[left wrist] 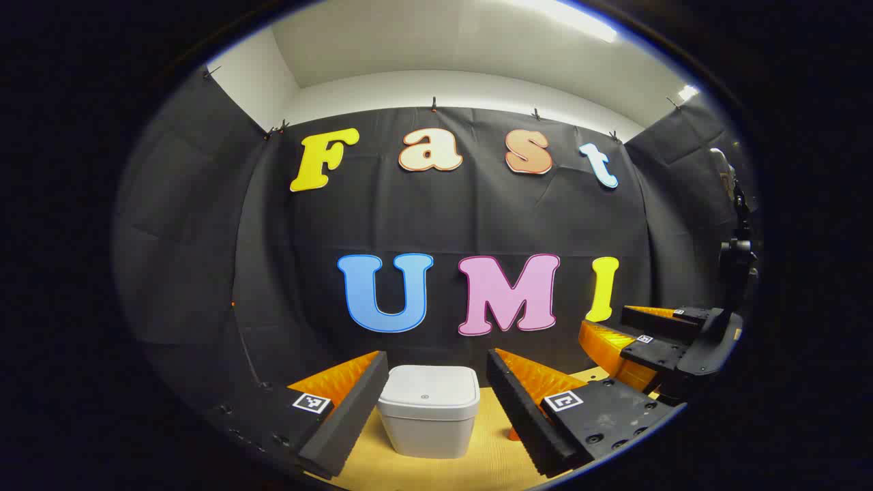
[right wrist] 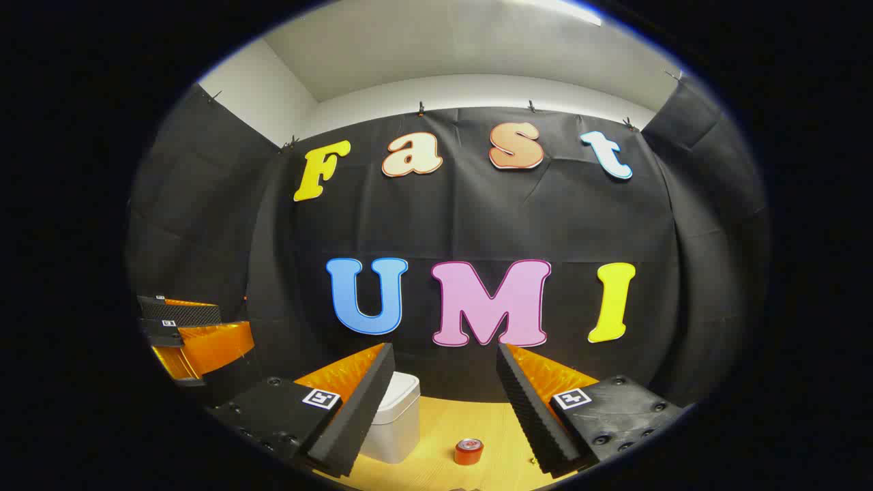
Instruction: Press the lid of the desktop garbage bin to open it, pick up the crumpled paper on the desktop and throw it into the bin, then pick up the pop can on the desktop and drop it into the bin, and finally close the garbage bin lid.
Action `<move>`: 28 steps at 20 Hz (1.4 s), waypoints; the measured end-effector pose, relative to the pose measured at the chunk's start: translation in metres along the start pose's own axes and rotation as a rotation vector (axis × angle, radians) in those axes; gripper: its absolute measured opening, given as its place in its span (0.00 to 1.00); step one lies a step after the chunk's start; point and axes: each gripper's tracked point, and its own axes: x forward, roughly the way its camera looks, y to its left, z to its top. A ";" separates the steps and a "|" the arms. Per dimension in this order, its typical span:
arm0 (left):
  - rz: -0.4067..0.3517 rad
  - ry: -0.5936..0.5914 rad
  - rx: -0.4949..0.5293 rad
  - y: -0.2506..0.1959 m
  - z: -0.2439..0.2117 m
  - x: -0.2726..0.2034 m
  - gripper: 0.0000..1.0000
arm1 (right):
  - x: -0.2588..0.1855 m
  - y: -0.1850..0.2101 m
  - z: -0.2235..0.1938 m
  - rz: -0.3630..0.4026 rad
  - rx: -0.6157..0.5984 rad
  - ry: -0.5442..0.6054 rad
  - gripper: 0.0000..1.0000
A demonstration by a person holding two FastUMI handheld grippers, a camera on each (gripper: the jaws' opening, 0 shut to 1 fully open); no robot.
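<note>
**Bin lid down, first press not yet made**

While the bin [left wrist: 428, 409] sat low in the middle of the left gripper view with its lid [left wrist: 428, 390] flat and closed, the left gripper [left wrist: 431, 402] stood wide, framing it. At right in that view the right gripper [left wrist: 655, 341] hovered. In the right gripper view the bin [right wrist: 394, 419] lay lower left, the can [right wrist: 468, 451] bottom centre on the desk [right wrist: 443, 423], between the right gripper's [right wrist: 443, 409] wide fingers. Crumpled paper: not seen. Opening looked like the step in hand; next, a downward press on the lid.
</note>
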 end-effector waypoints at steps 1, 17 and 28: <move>-0.002 -0.002 -0.005 0.000 -0.001 0.001 0.98 | -0.001 -0.001 0.003 -0.006 -0.005 -0.007 0.97; -0.135 0.010 -0.058 -0.027 -0.013 0.030 0.98 | -0.032 -0.055 0.020 -0.193 -0.054 -0.019 0.96; -0.143 0.086 -0.040 -0.018 -0.029 0.071 0.86 | -0.048 -0.079 0.011 -0.264 -0.077 0.020 0.97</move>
